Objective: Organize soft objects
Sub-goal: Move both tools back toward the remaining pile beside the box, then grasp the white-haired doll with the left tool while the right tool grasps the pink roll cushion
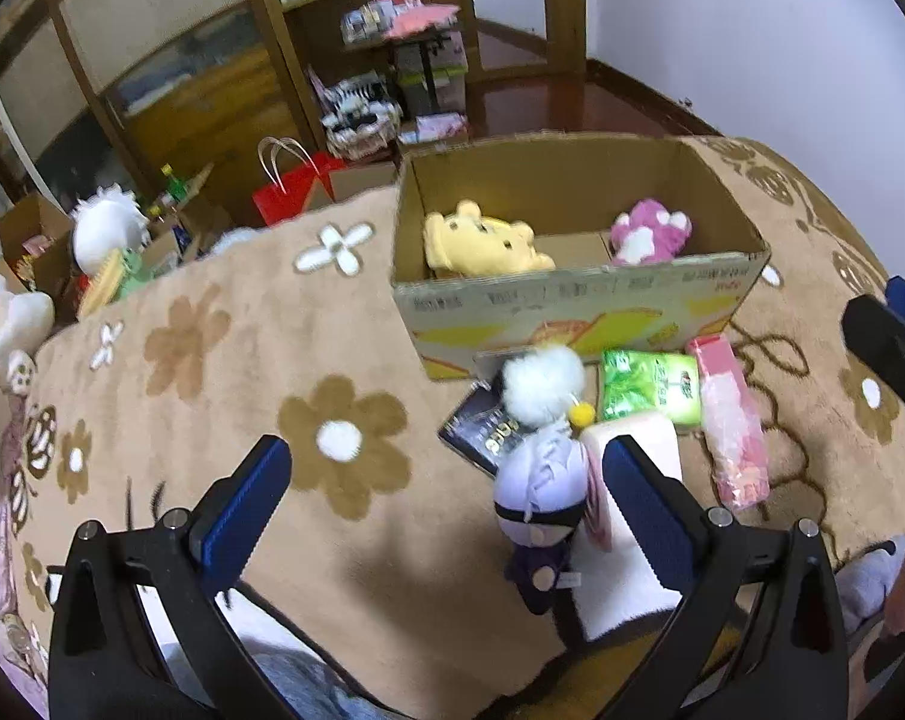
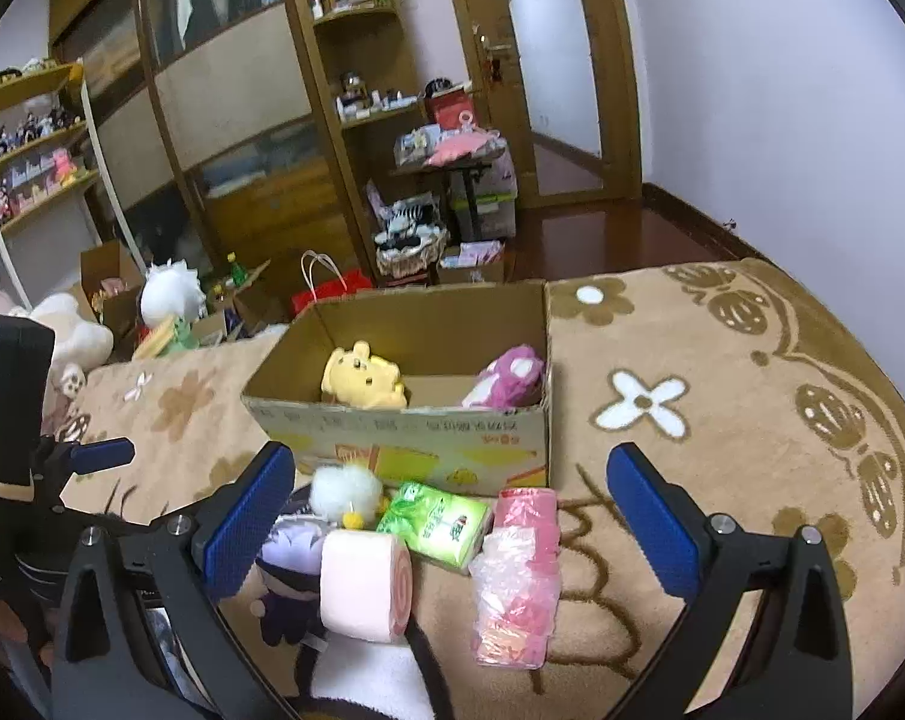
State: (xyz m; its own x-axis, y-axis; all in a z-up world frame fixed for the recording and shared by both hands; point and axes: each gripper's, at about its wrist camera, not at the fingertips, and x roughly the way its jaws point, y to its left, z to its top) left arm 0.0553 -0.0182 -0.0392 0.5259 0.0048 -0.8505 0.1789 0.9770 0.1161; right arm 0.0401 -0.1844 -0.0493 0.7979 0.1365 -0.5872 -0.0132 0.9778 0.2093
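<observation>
A cardboard box [image 1: 578, 306] [image 2: 404, 432] stands on the flowered blanket; inside lie a yellow plush [image 1: 482, 240] [image 2: 365, 378] and a pink plush [image 1: 650, 231] [image 2: 506, 375]. In front of it lie a white fluffy ball [image 1: 542, 384] [image 2: 344, 489], a purple-haired doll [image 1: 539, 510] [image 2: 290, 570], a pink roll cushion [image 1: 632, 480] [image 2: 365, 582], a green tissue pack [image 1: 650, 387] [image 2: 437, 522] and a pink plastic pack [image 1: 731, 426] [image 2: 518, 570]. My left gripper [image 1: 446, 480] is open above the blanket, left of the doll. My right gripper [image 2: 452, 498] is open over the pile.
A dark book [image 1: 482, 429] lies under the fluffy ball. The flowered blanket [image 1: 212, 372] [image 2: 722, 390] covers the bed. Beyond its far edge are boxes, a red bag [image 1: 290, 189] and shelves. A white plush [image 1: 2, 324] sits at the left.
</observation>
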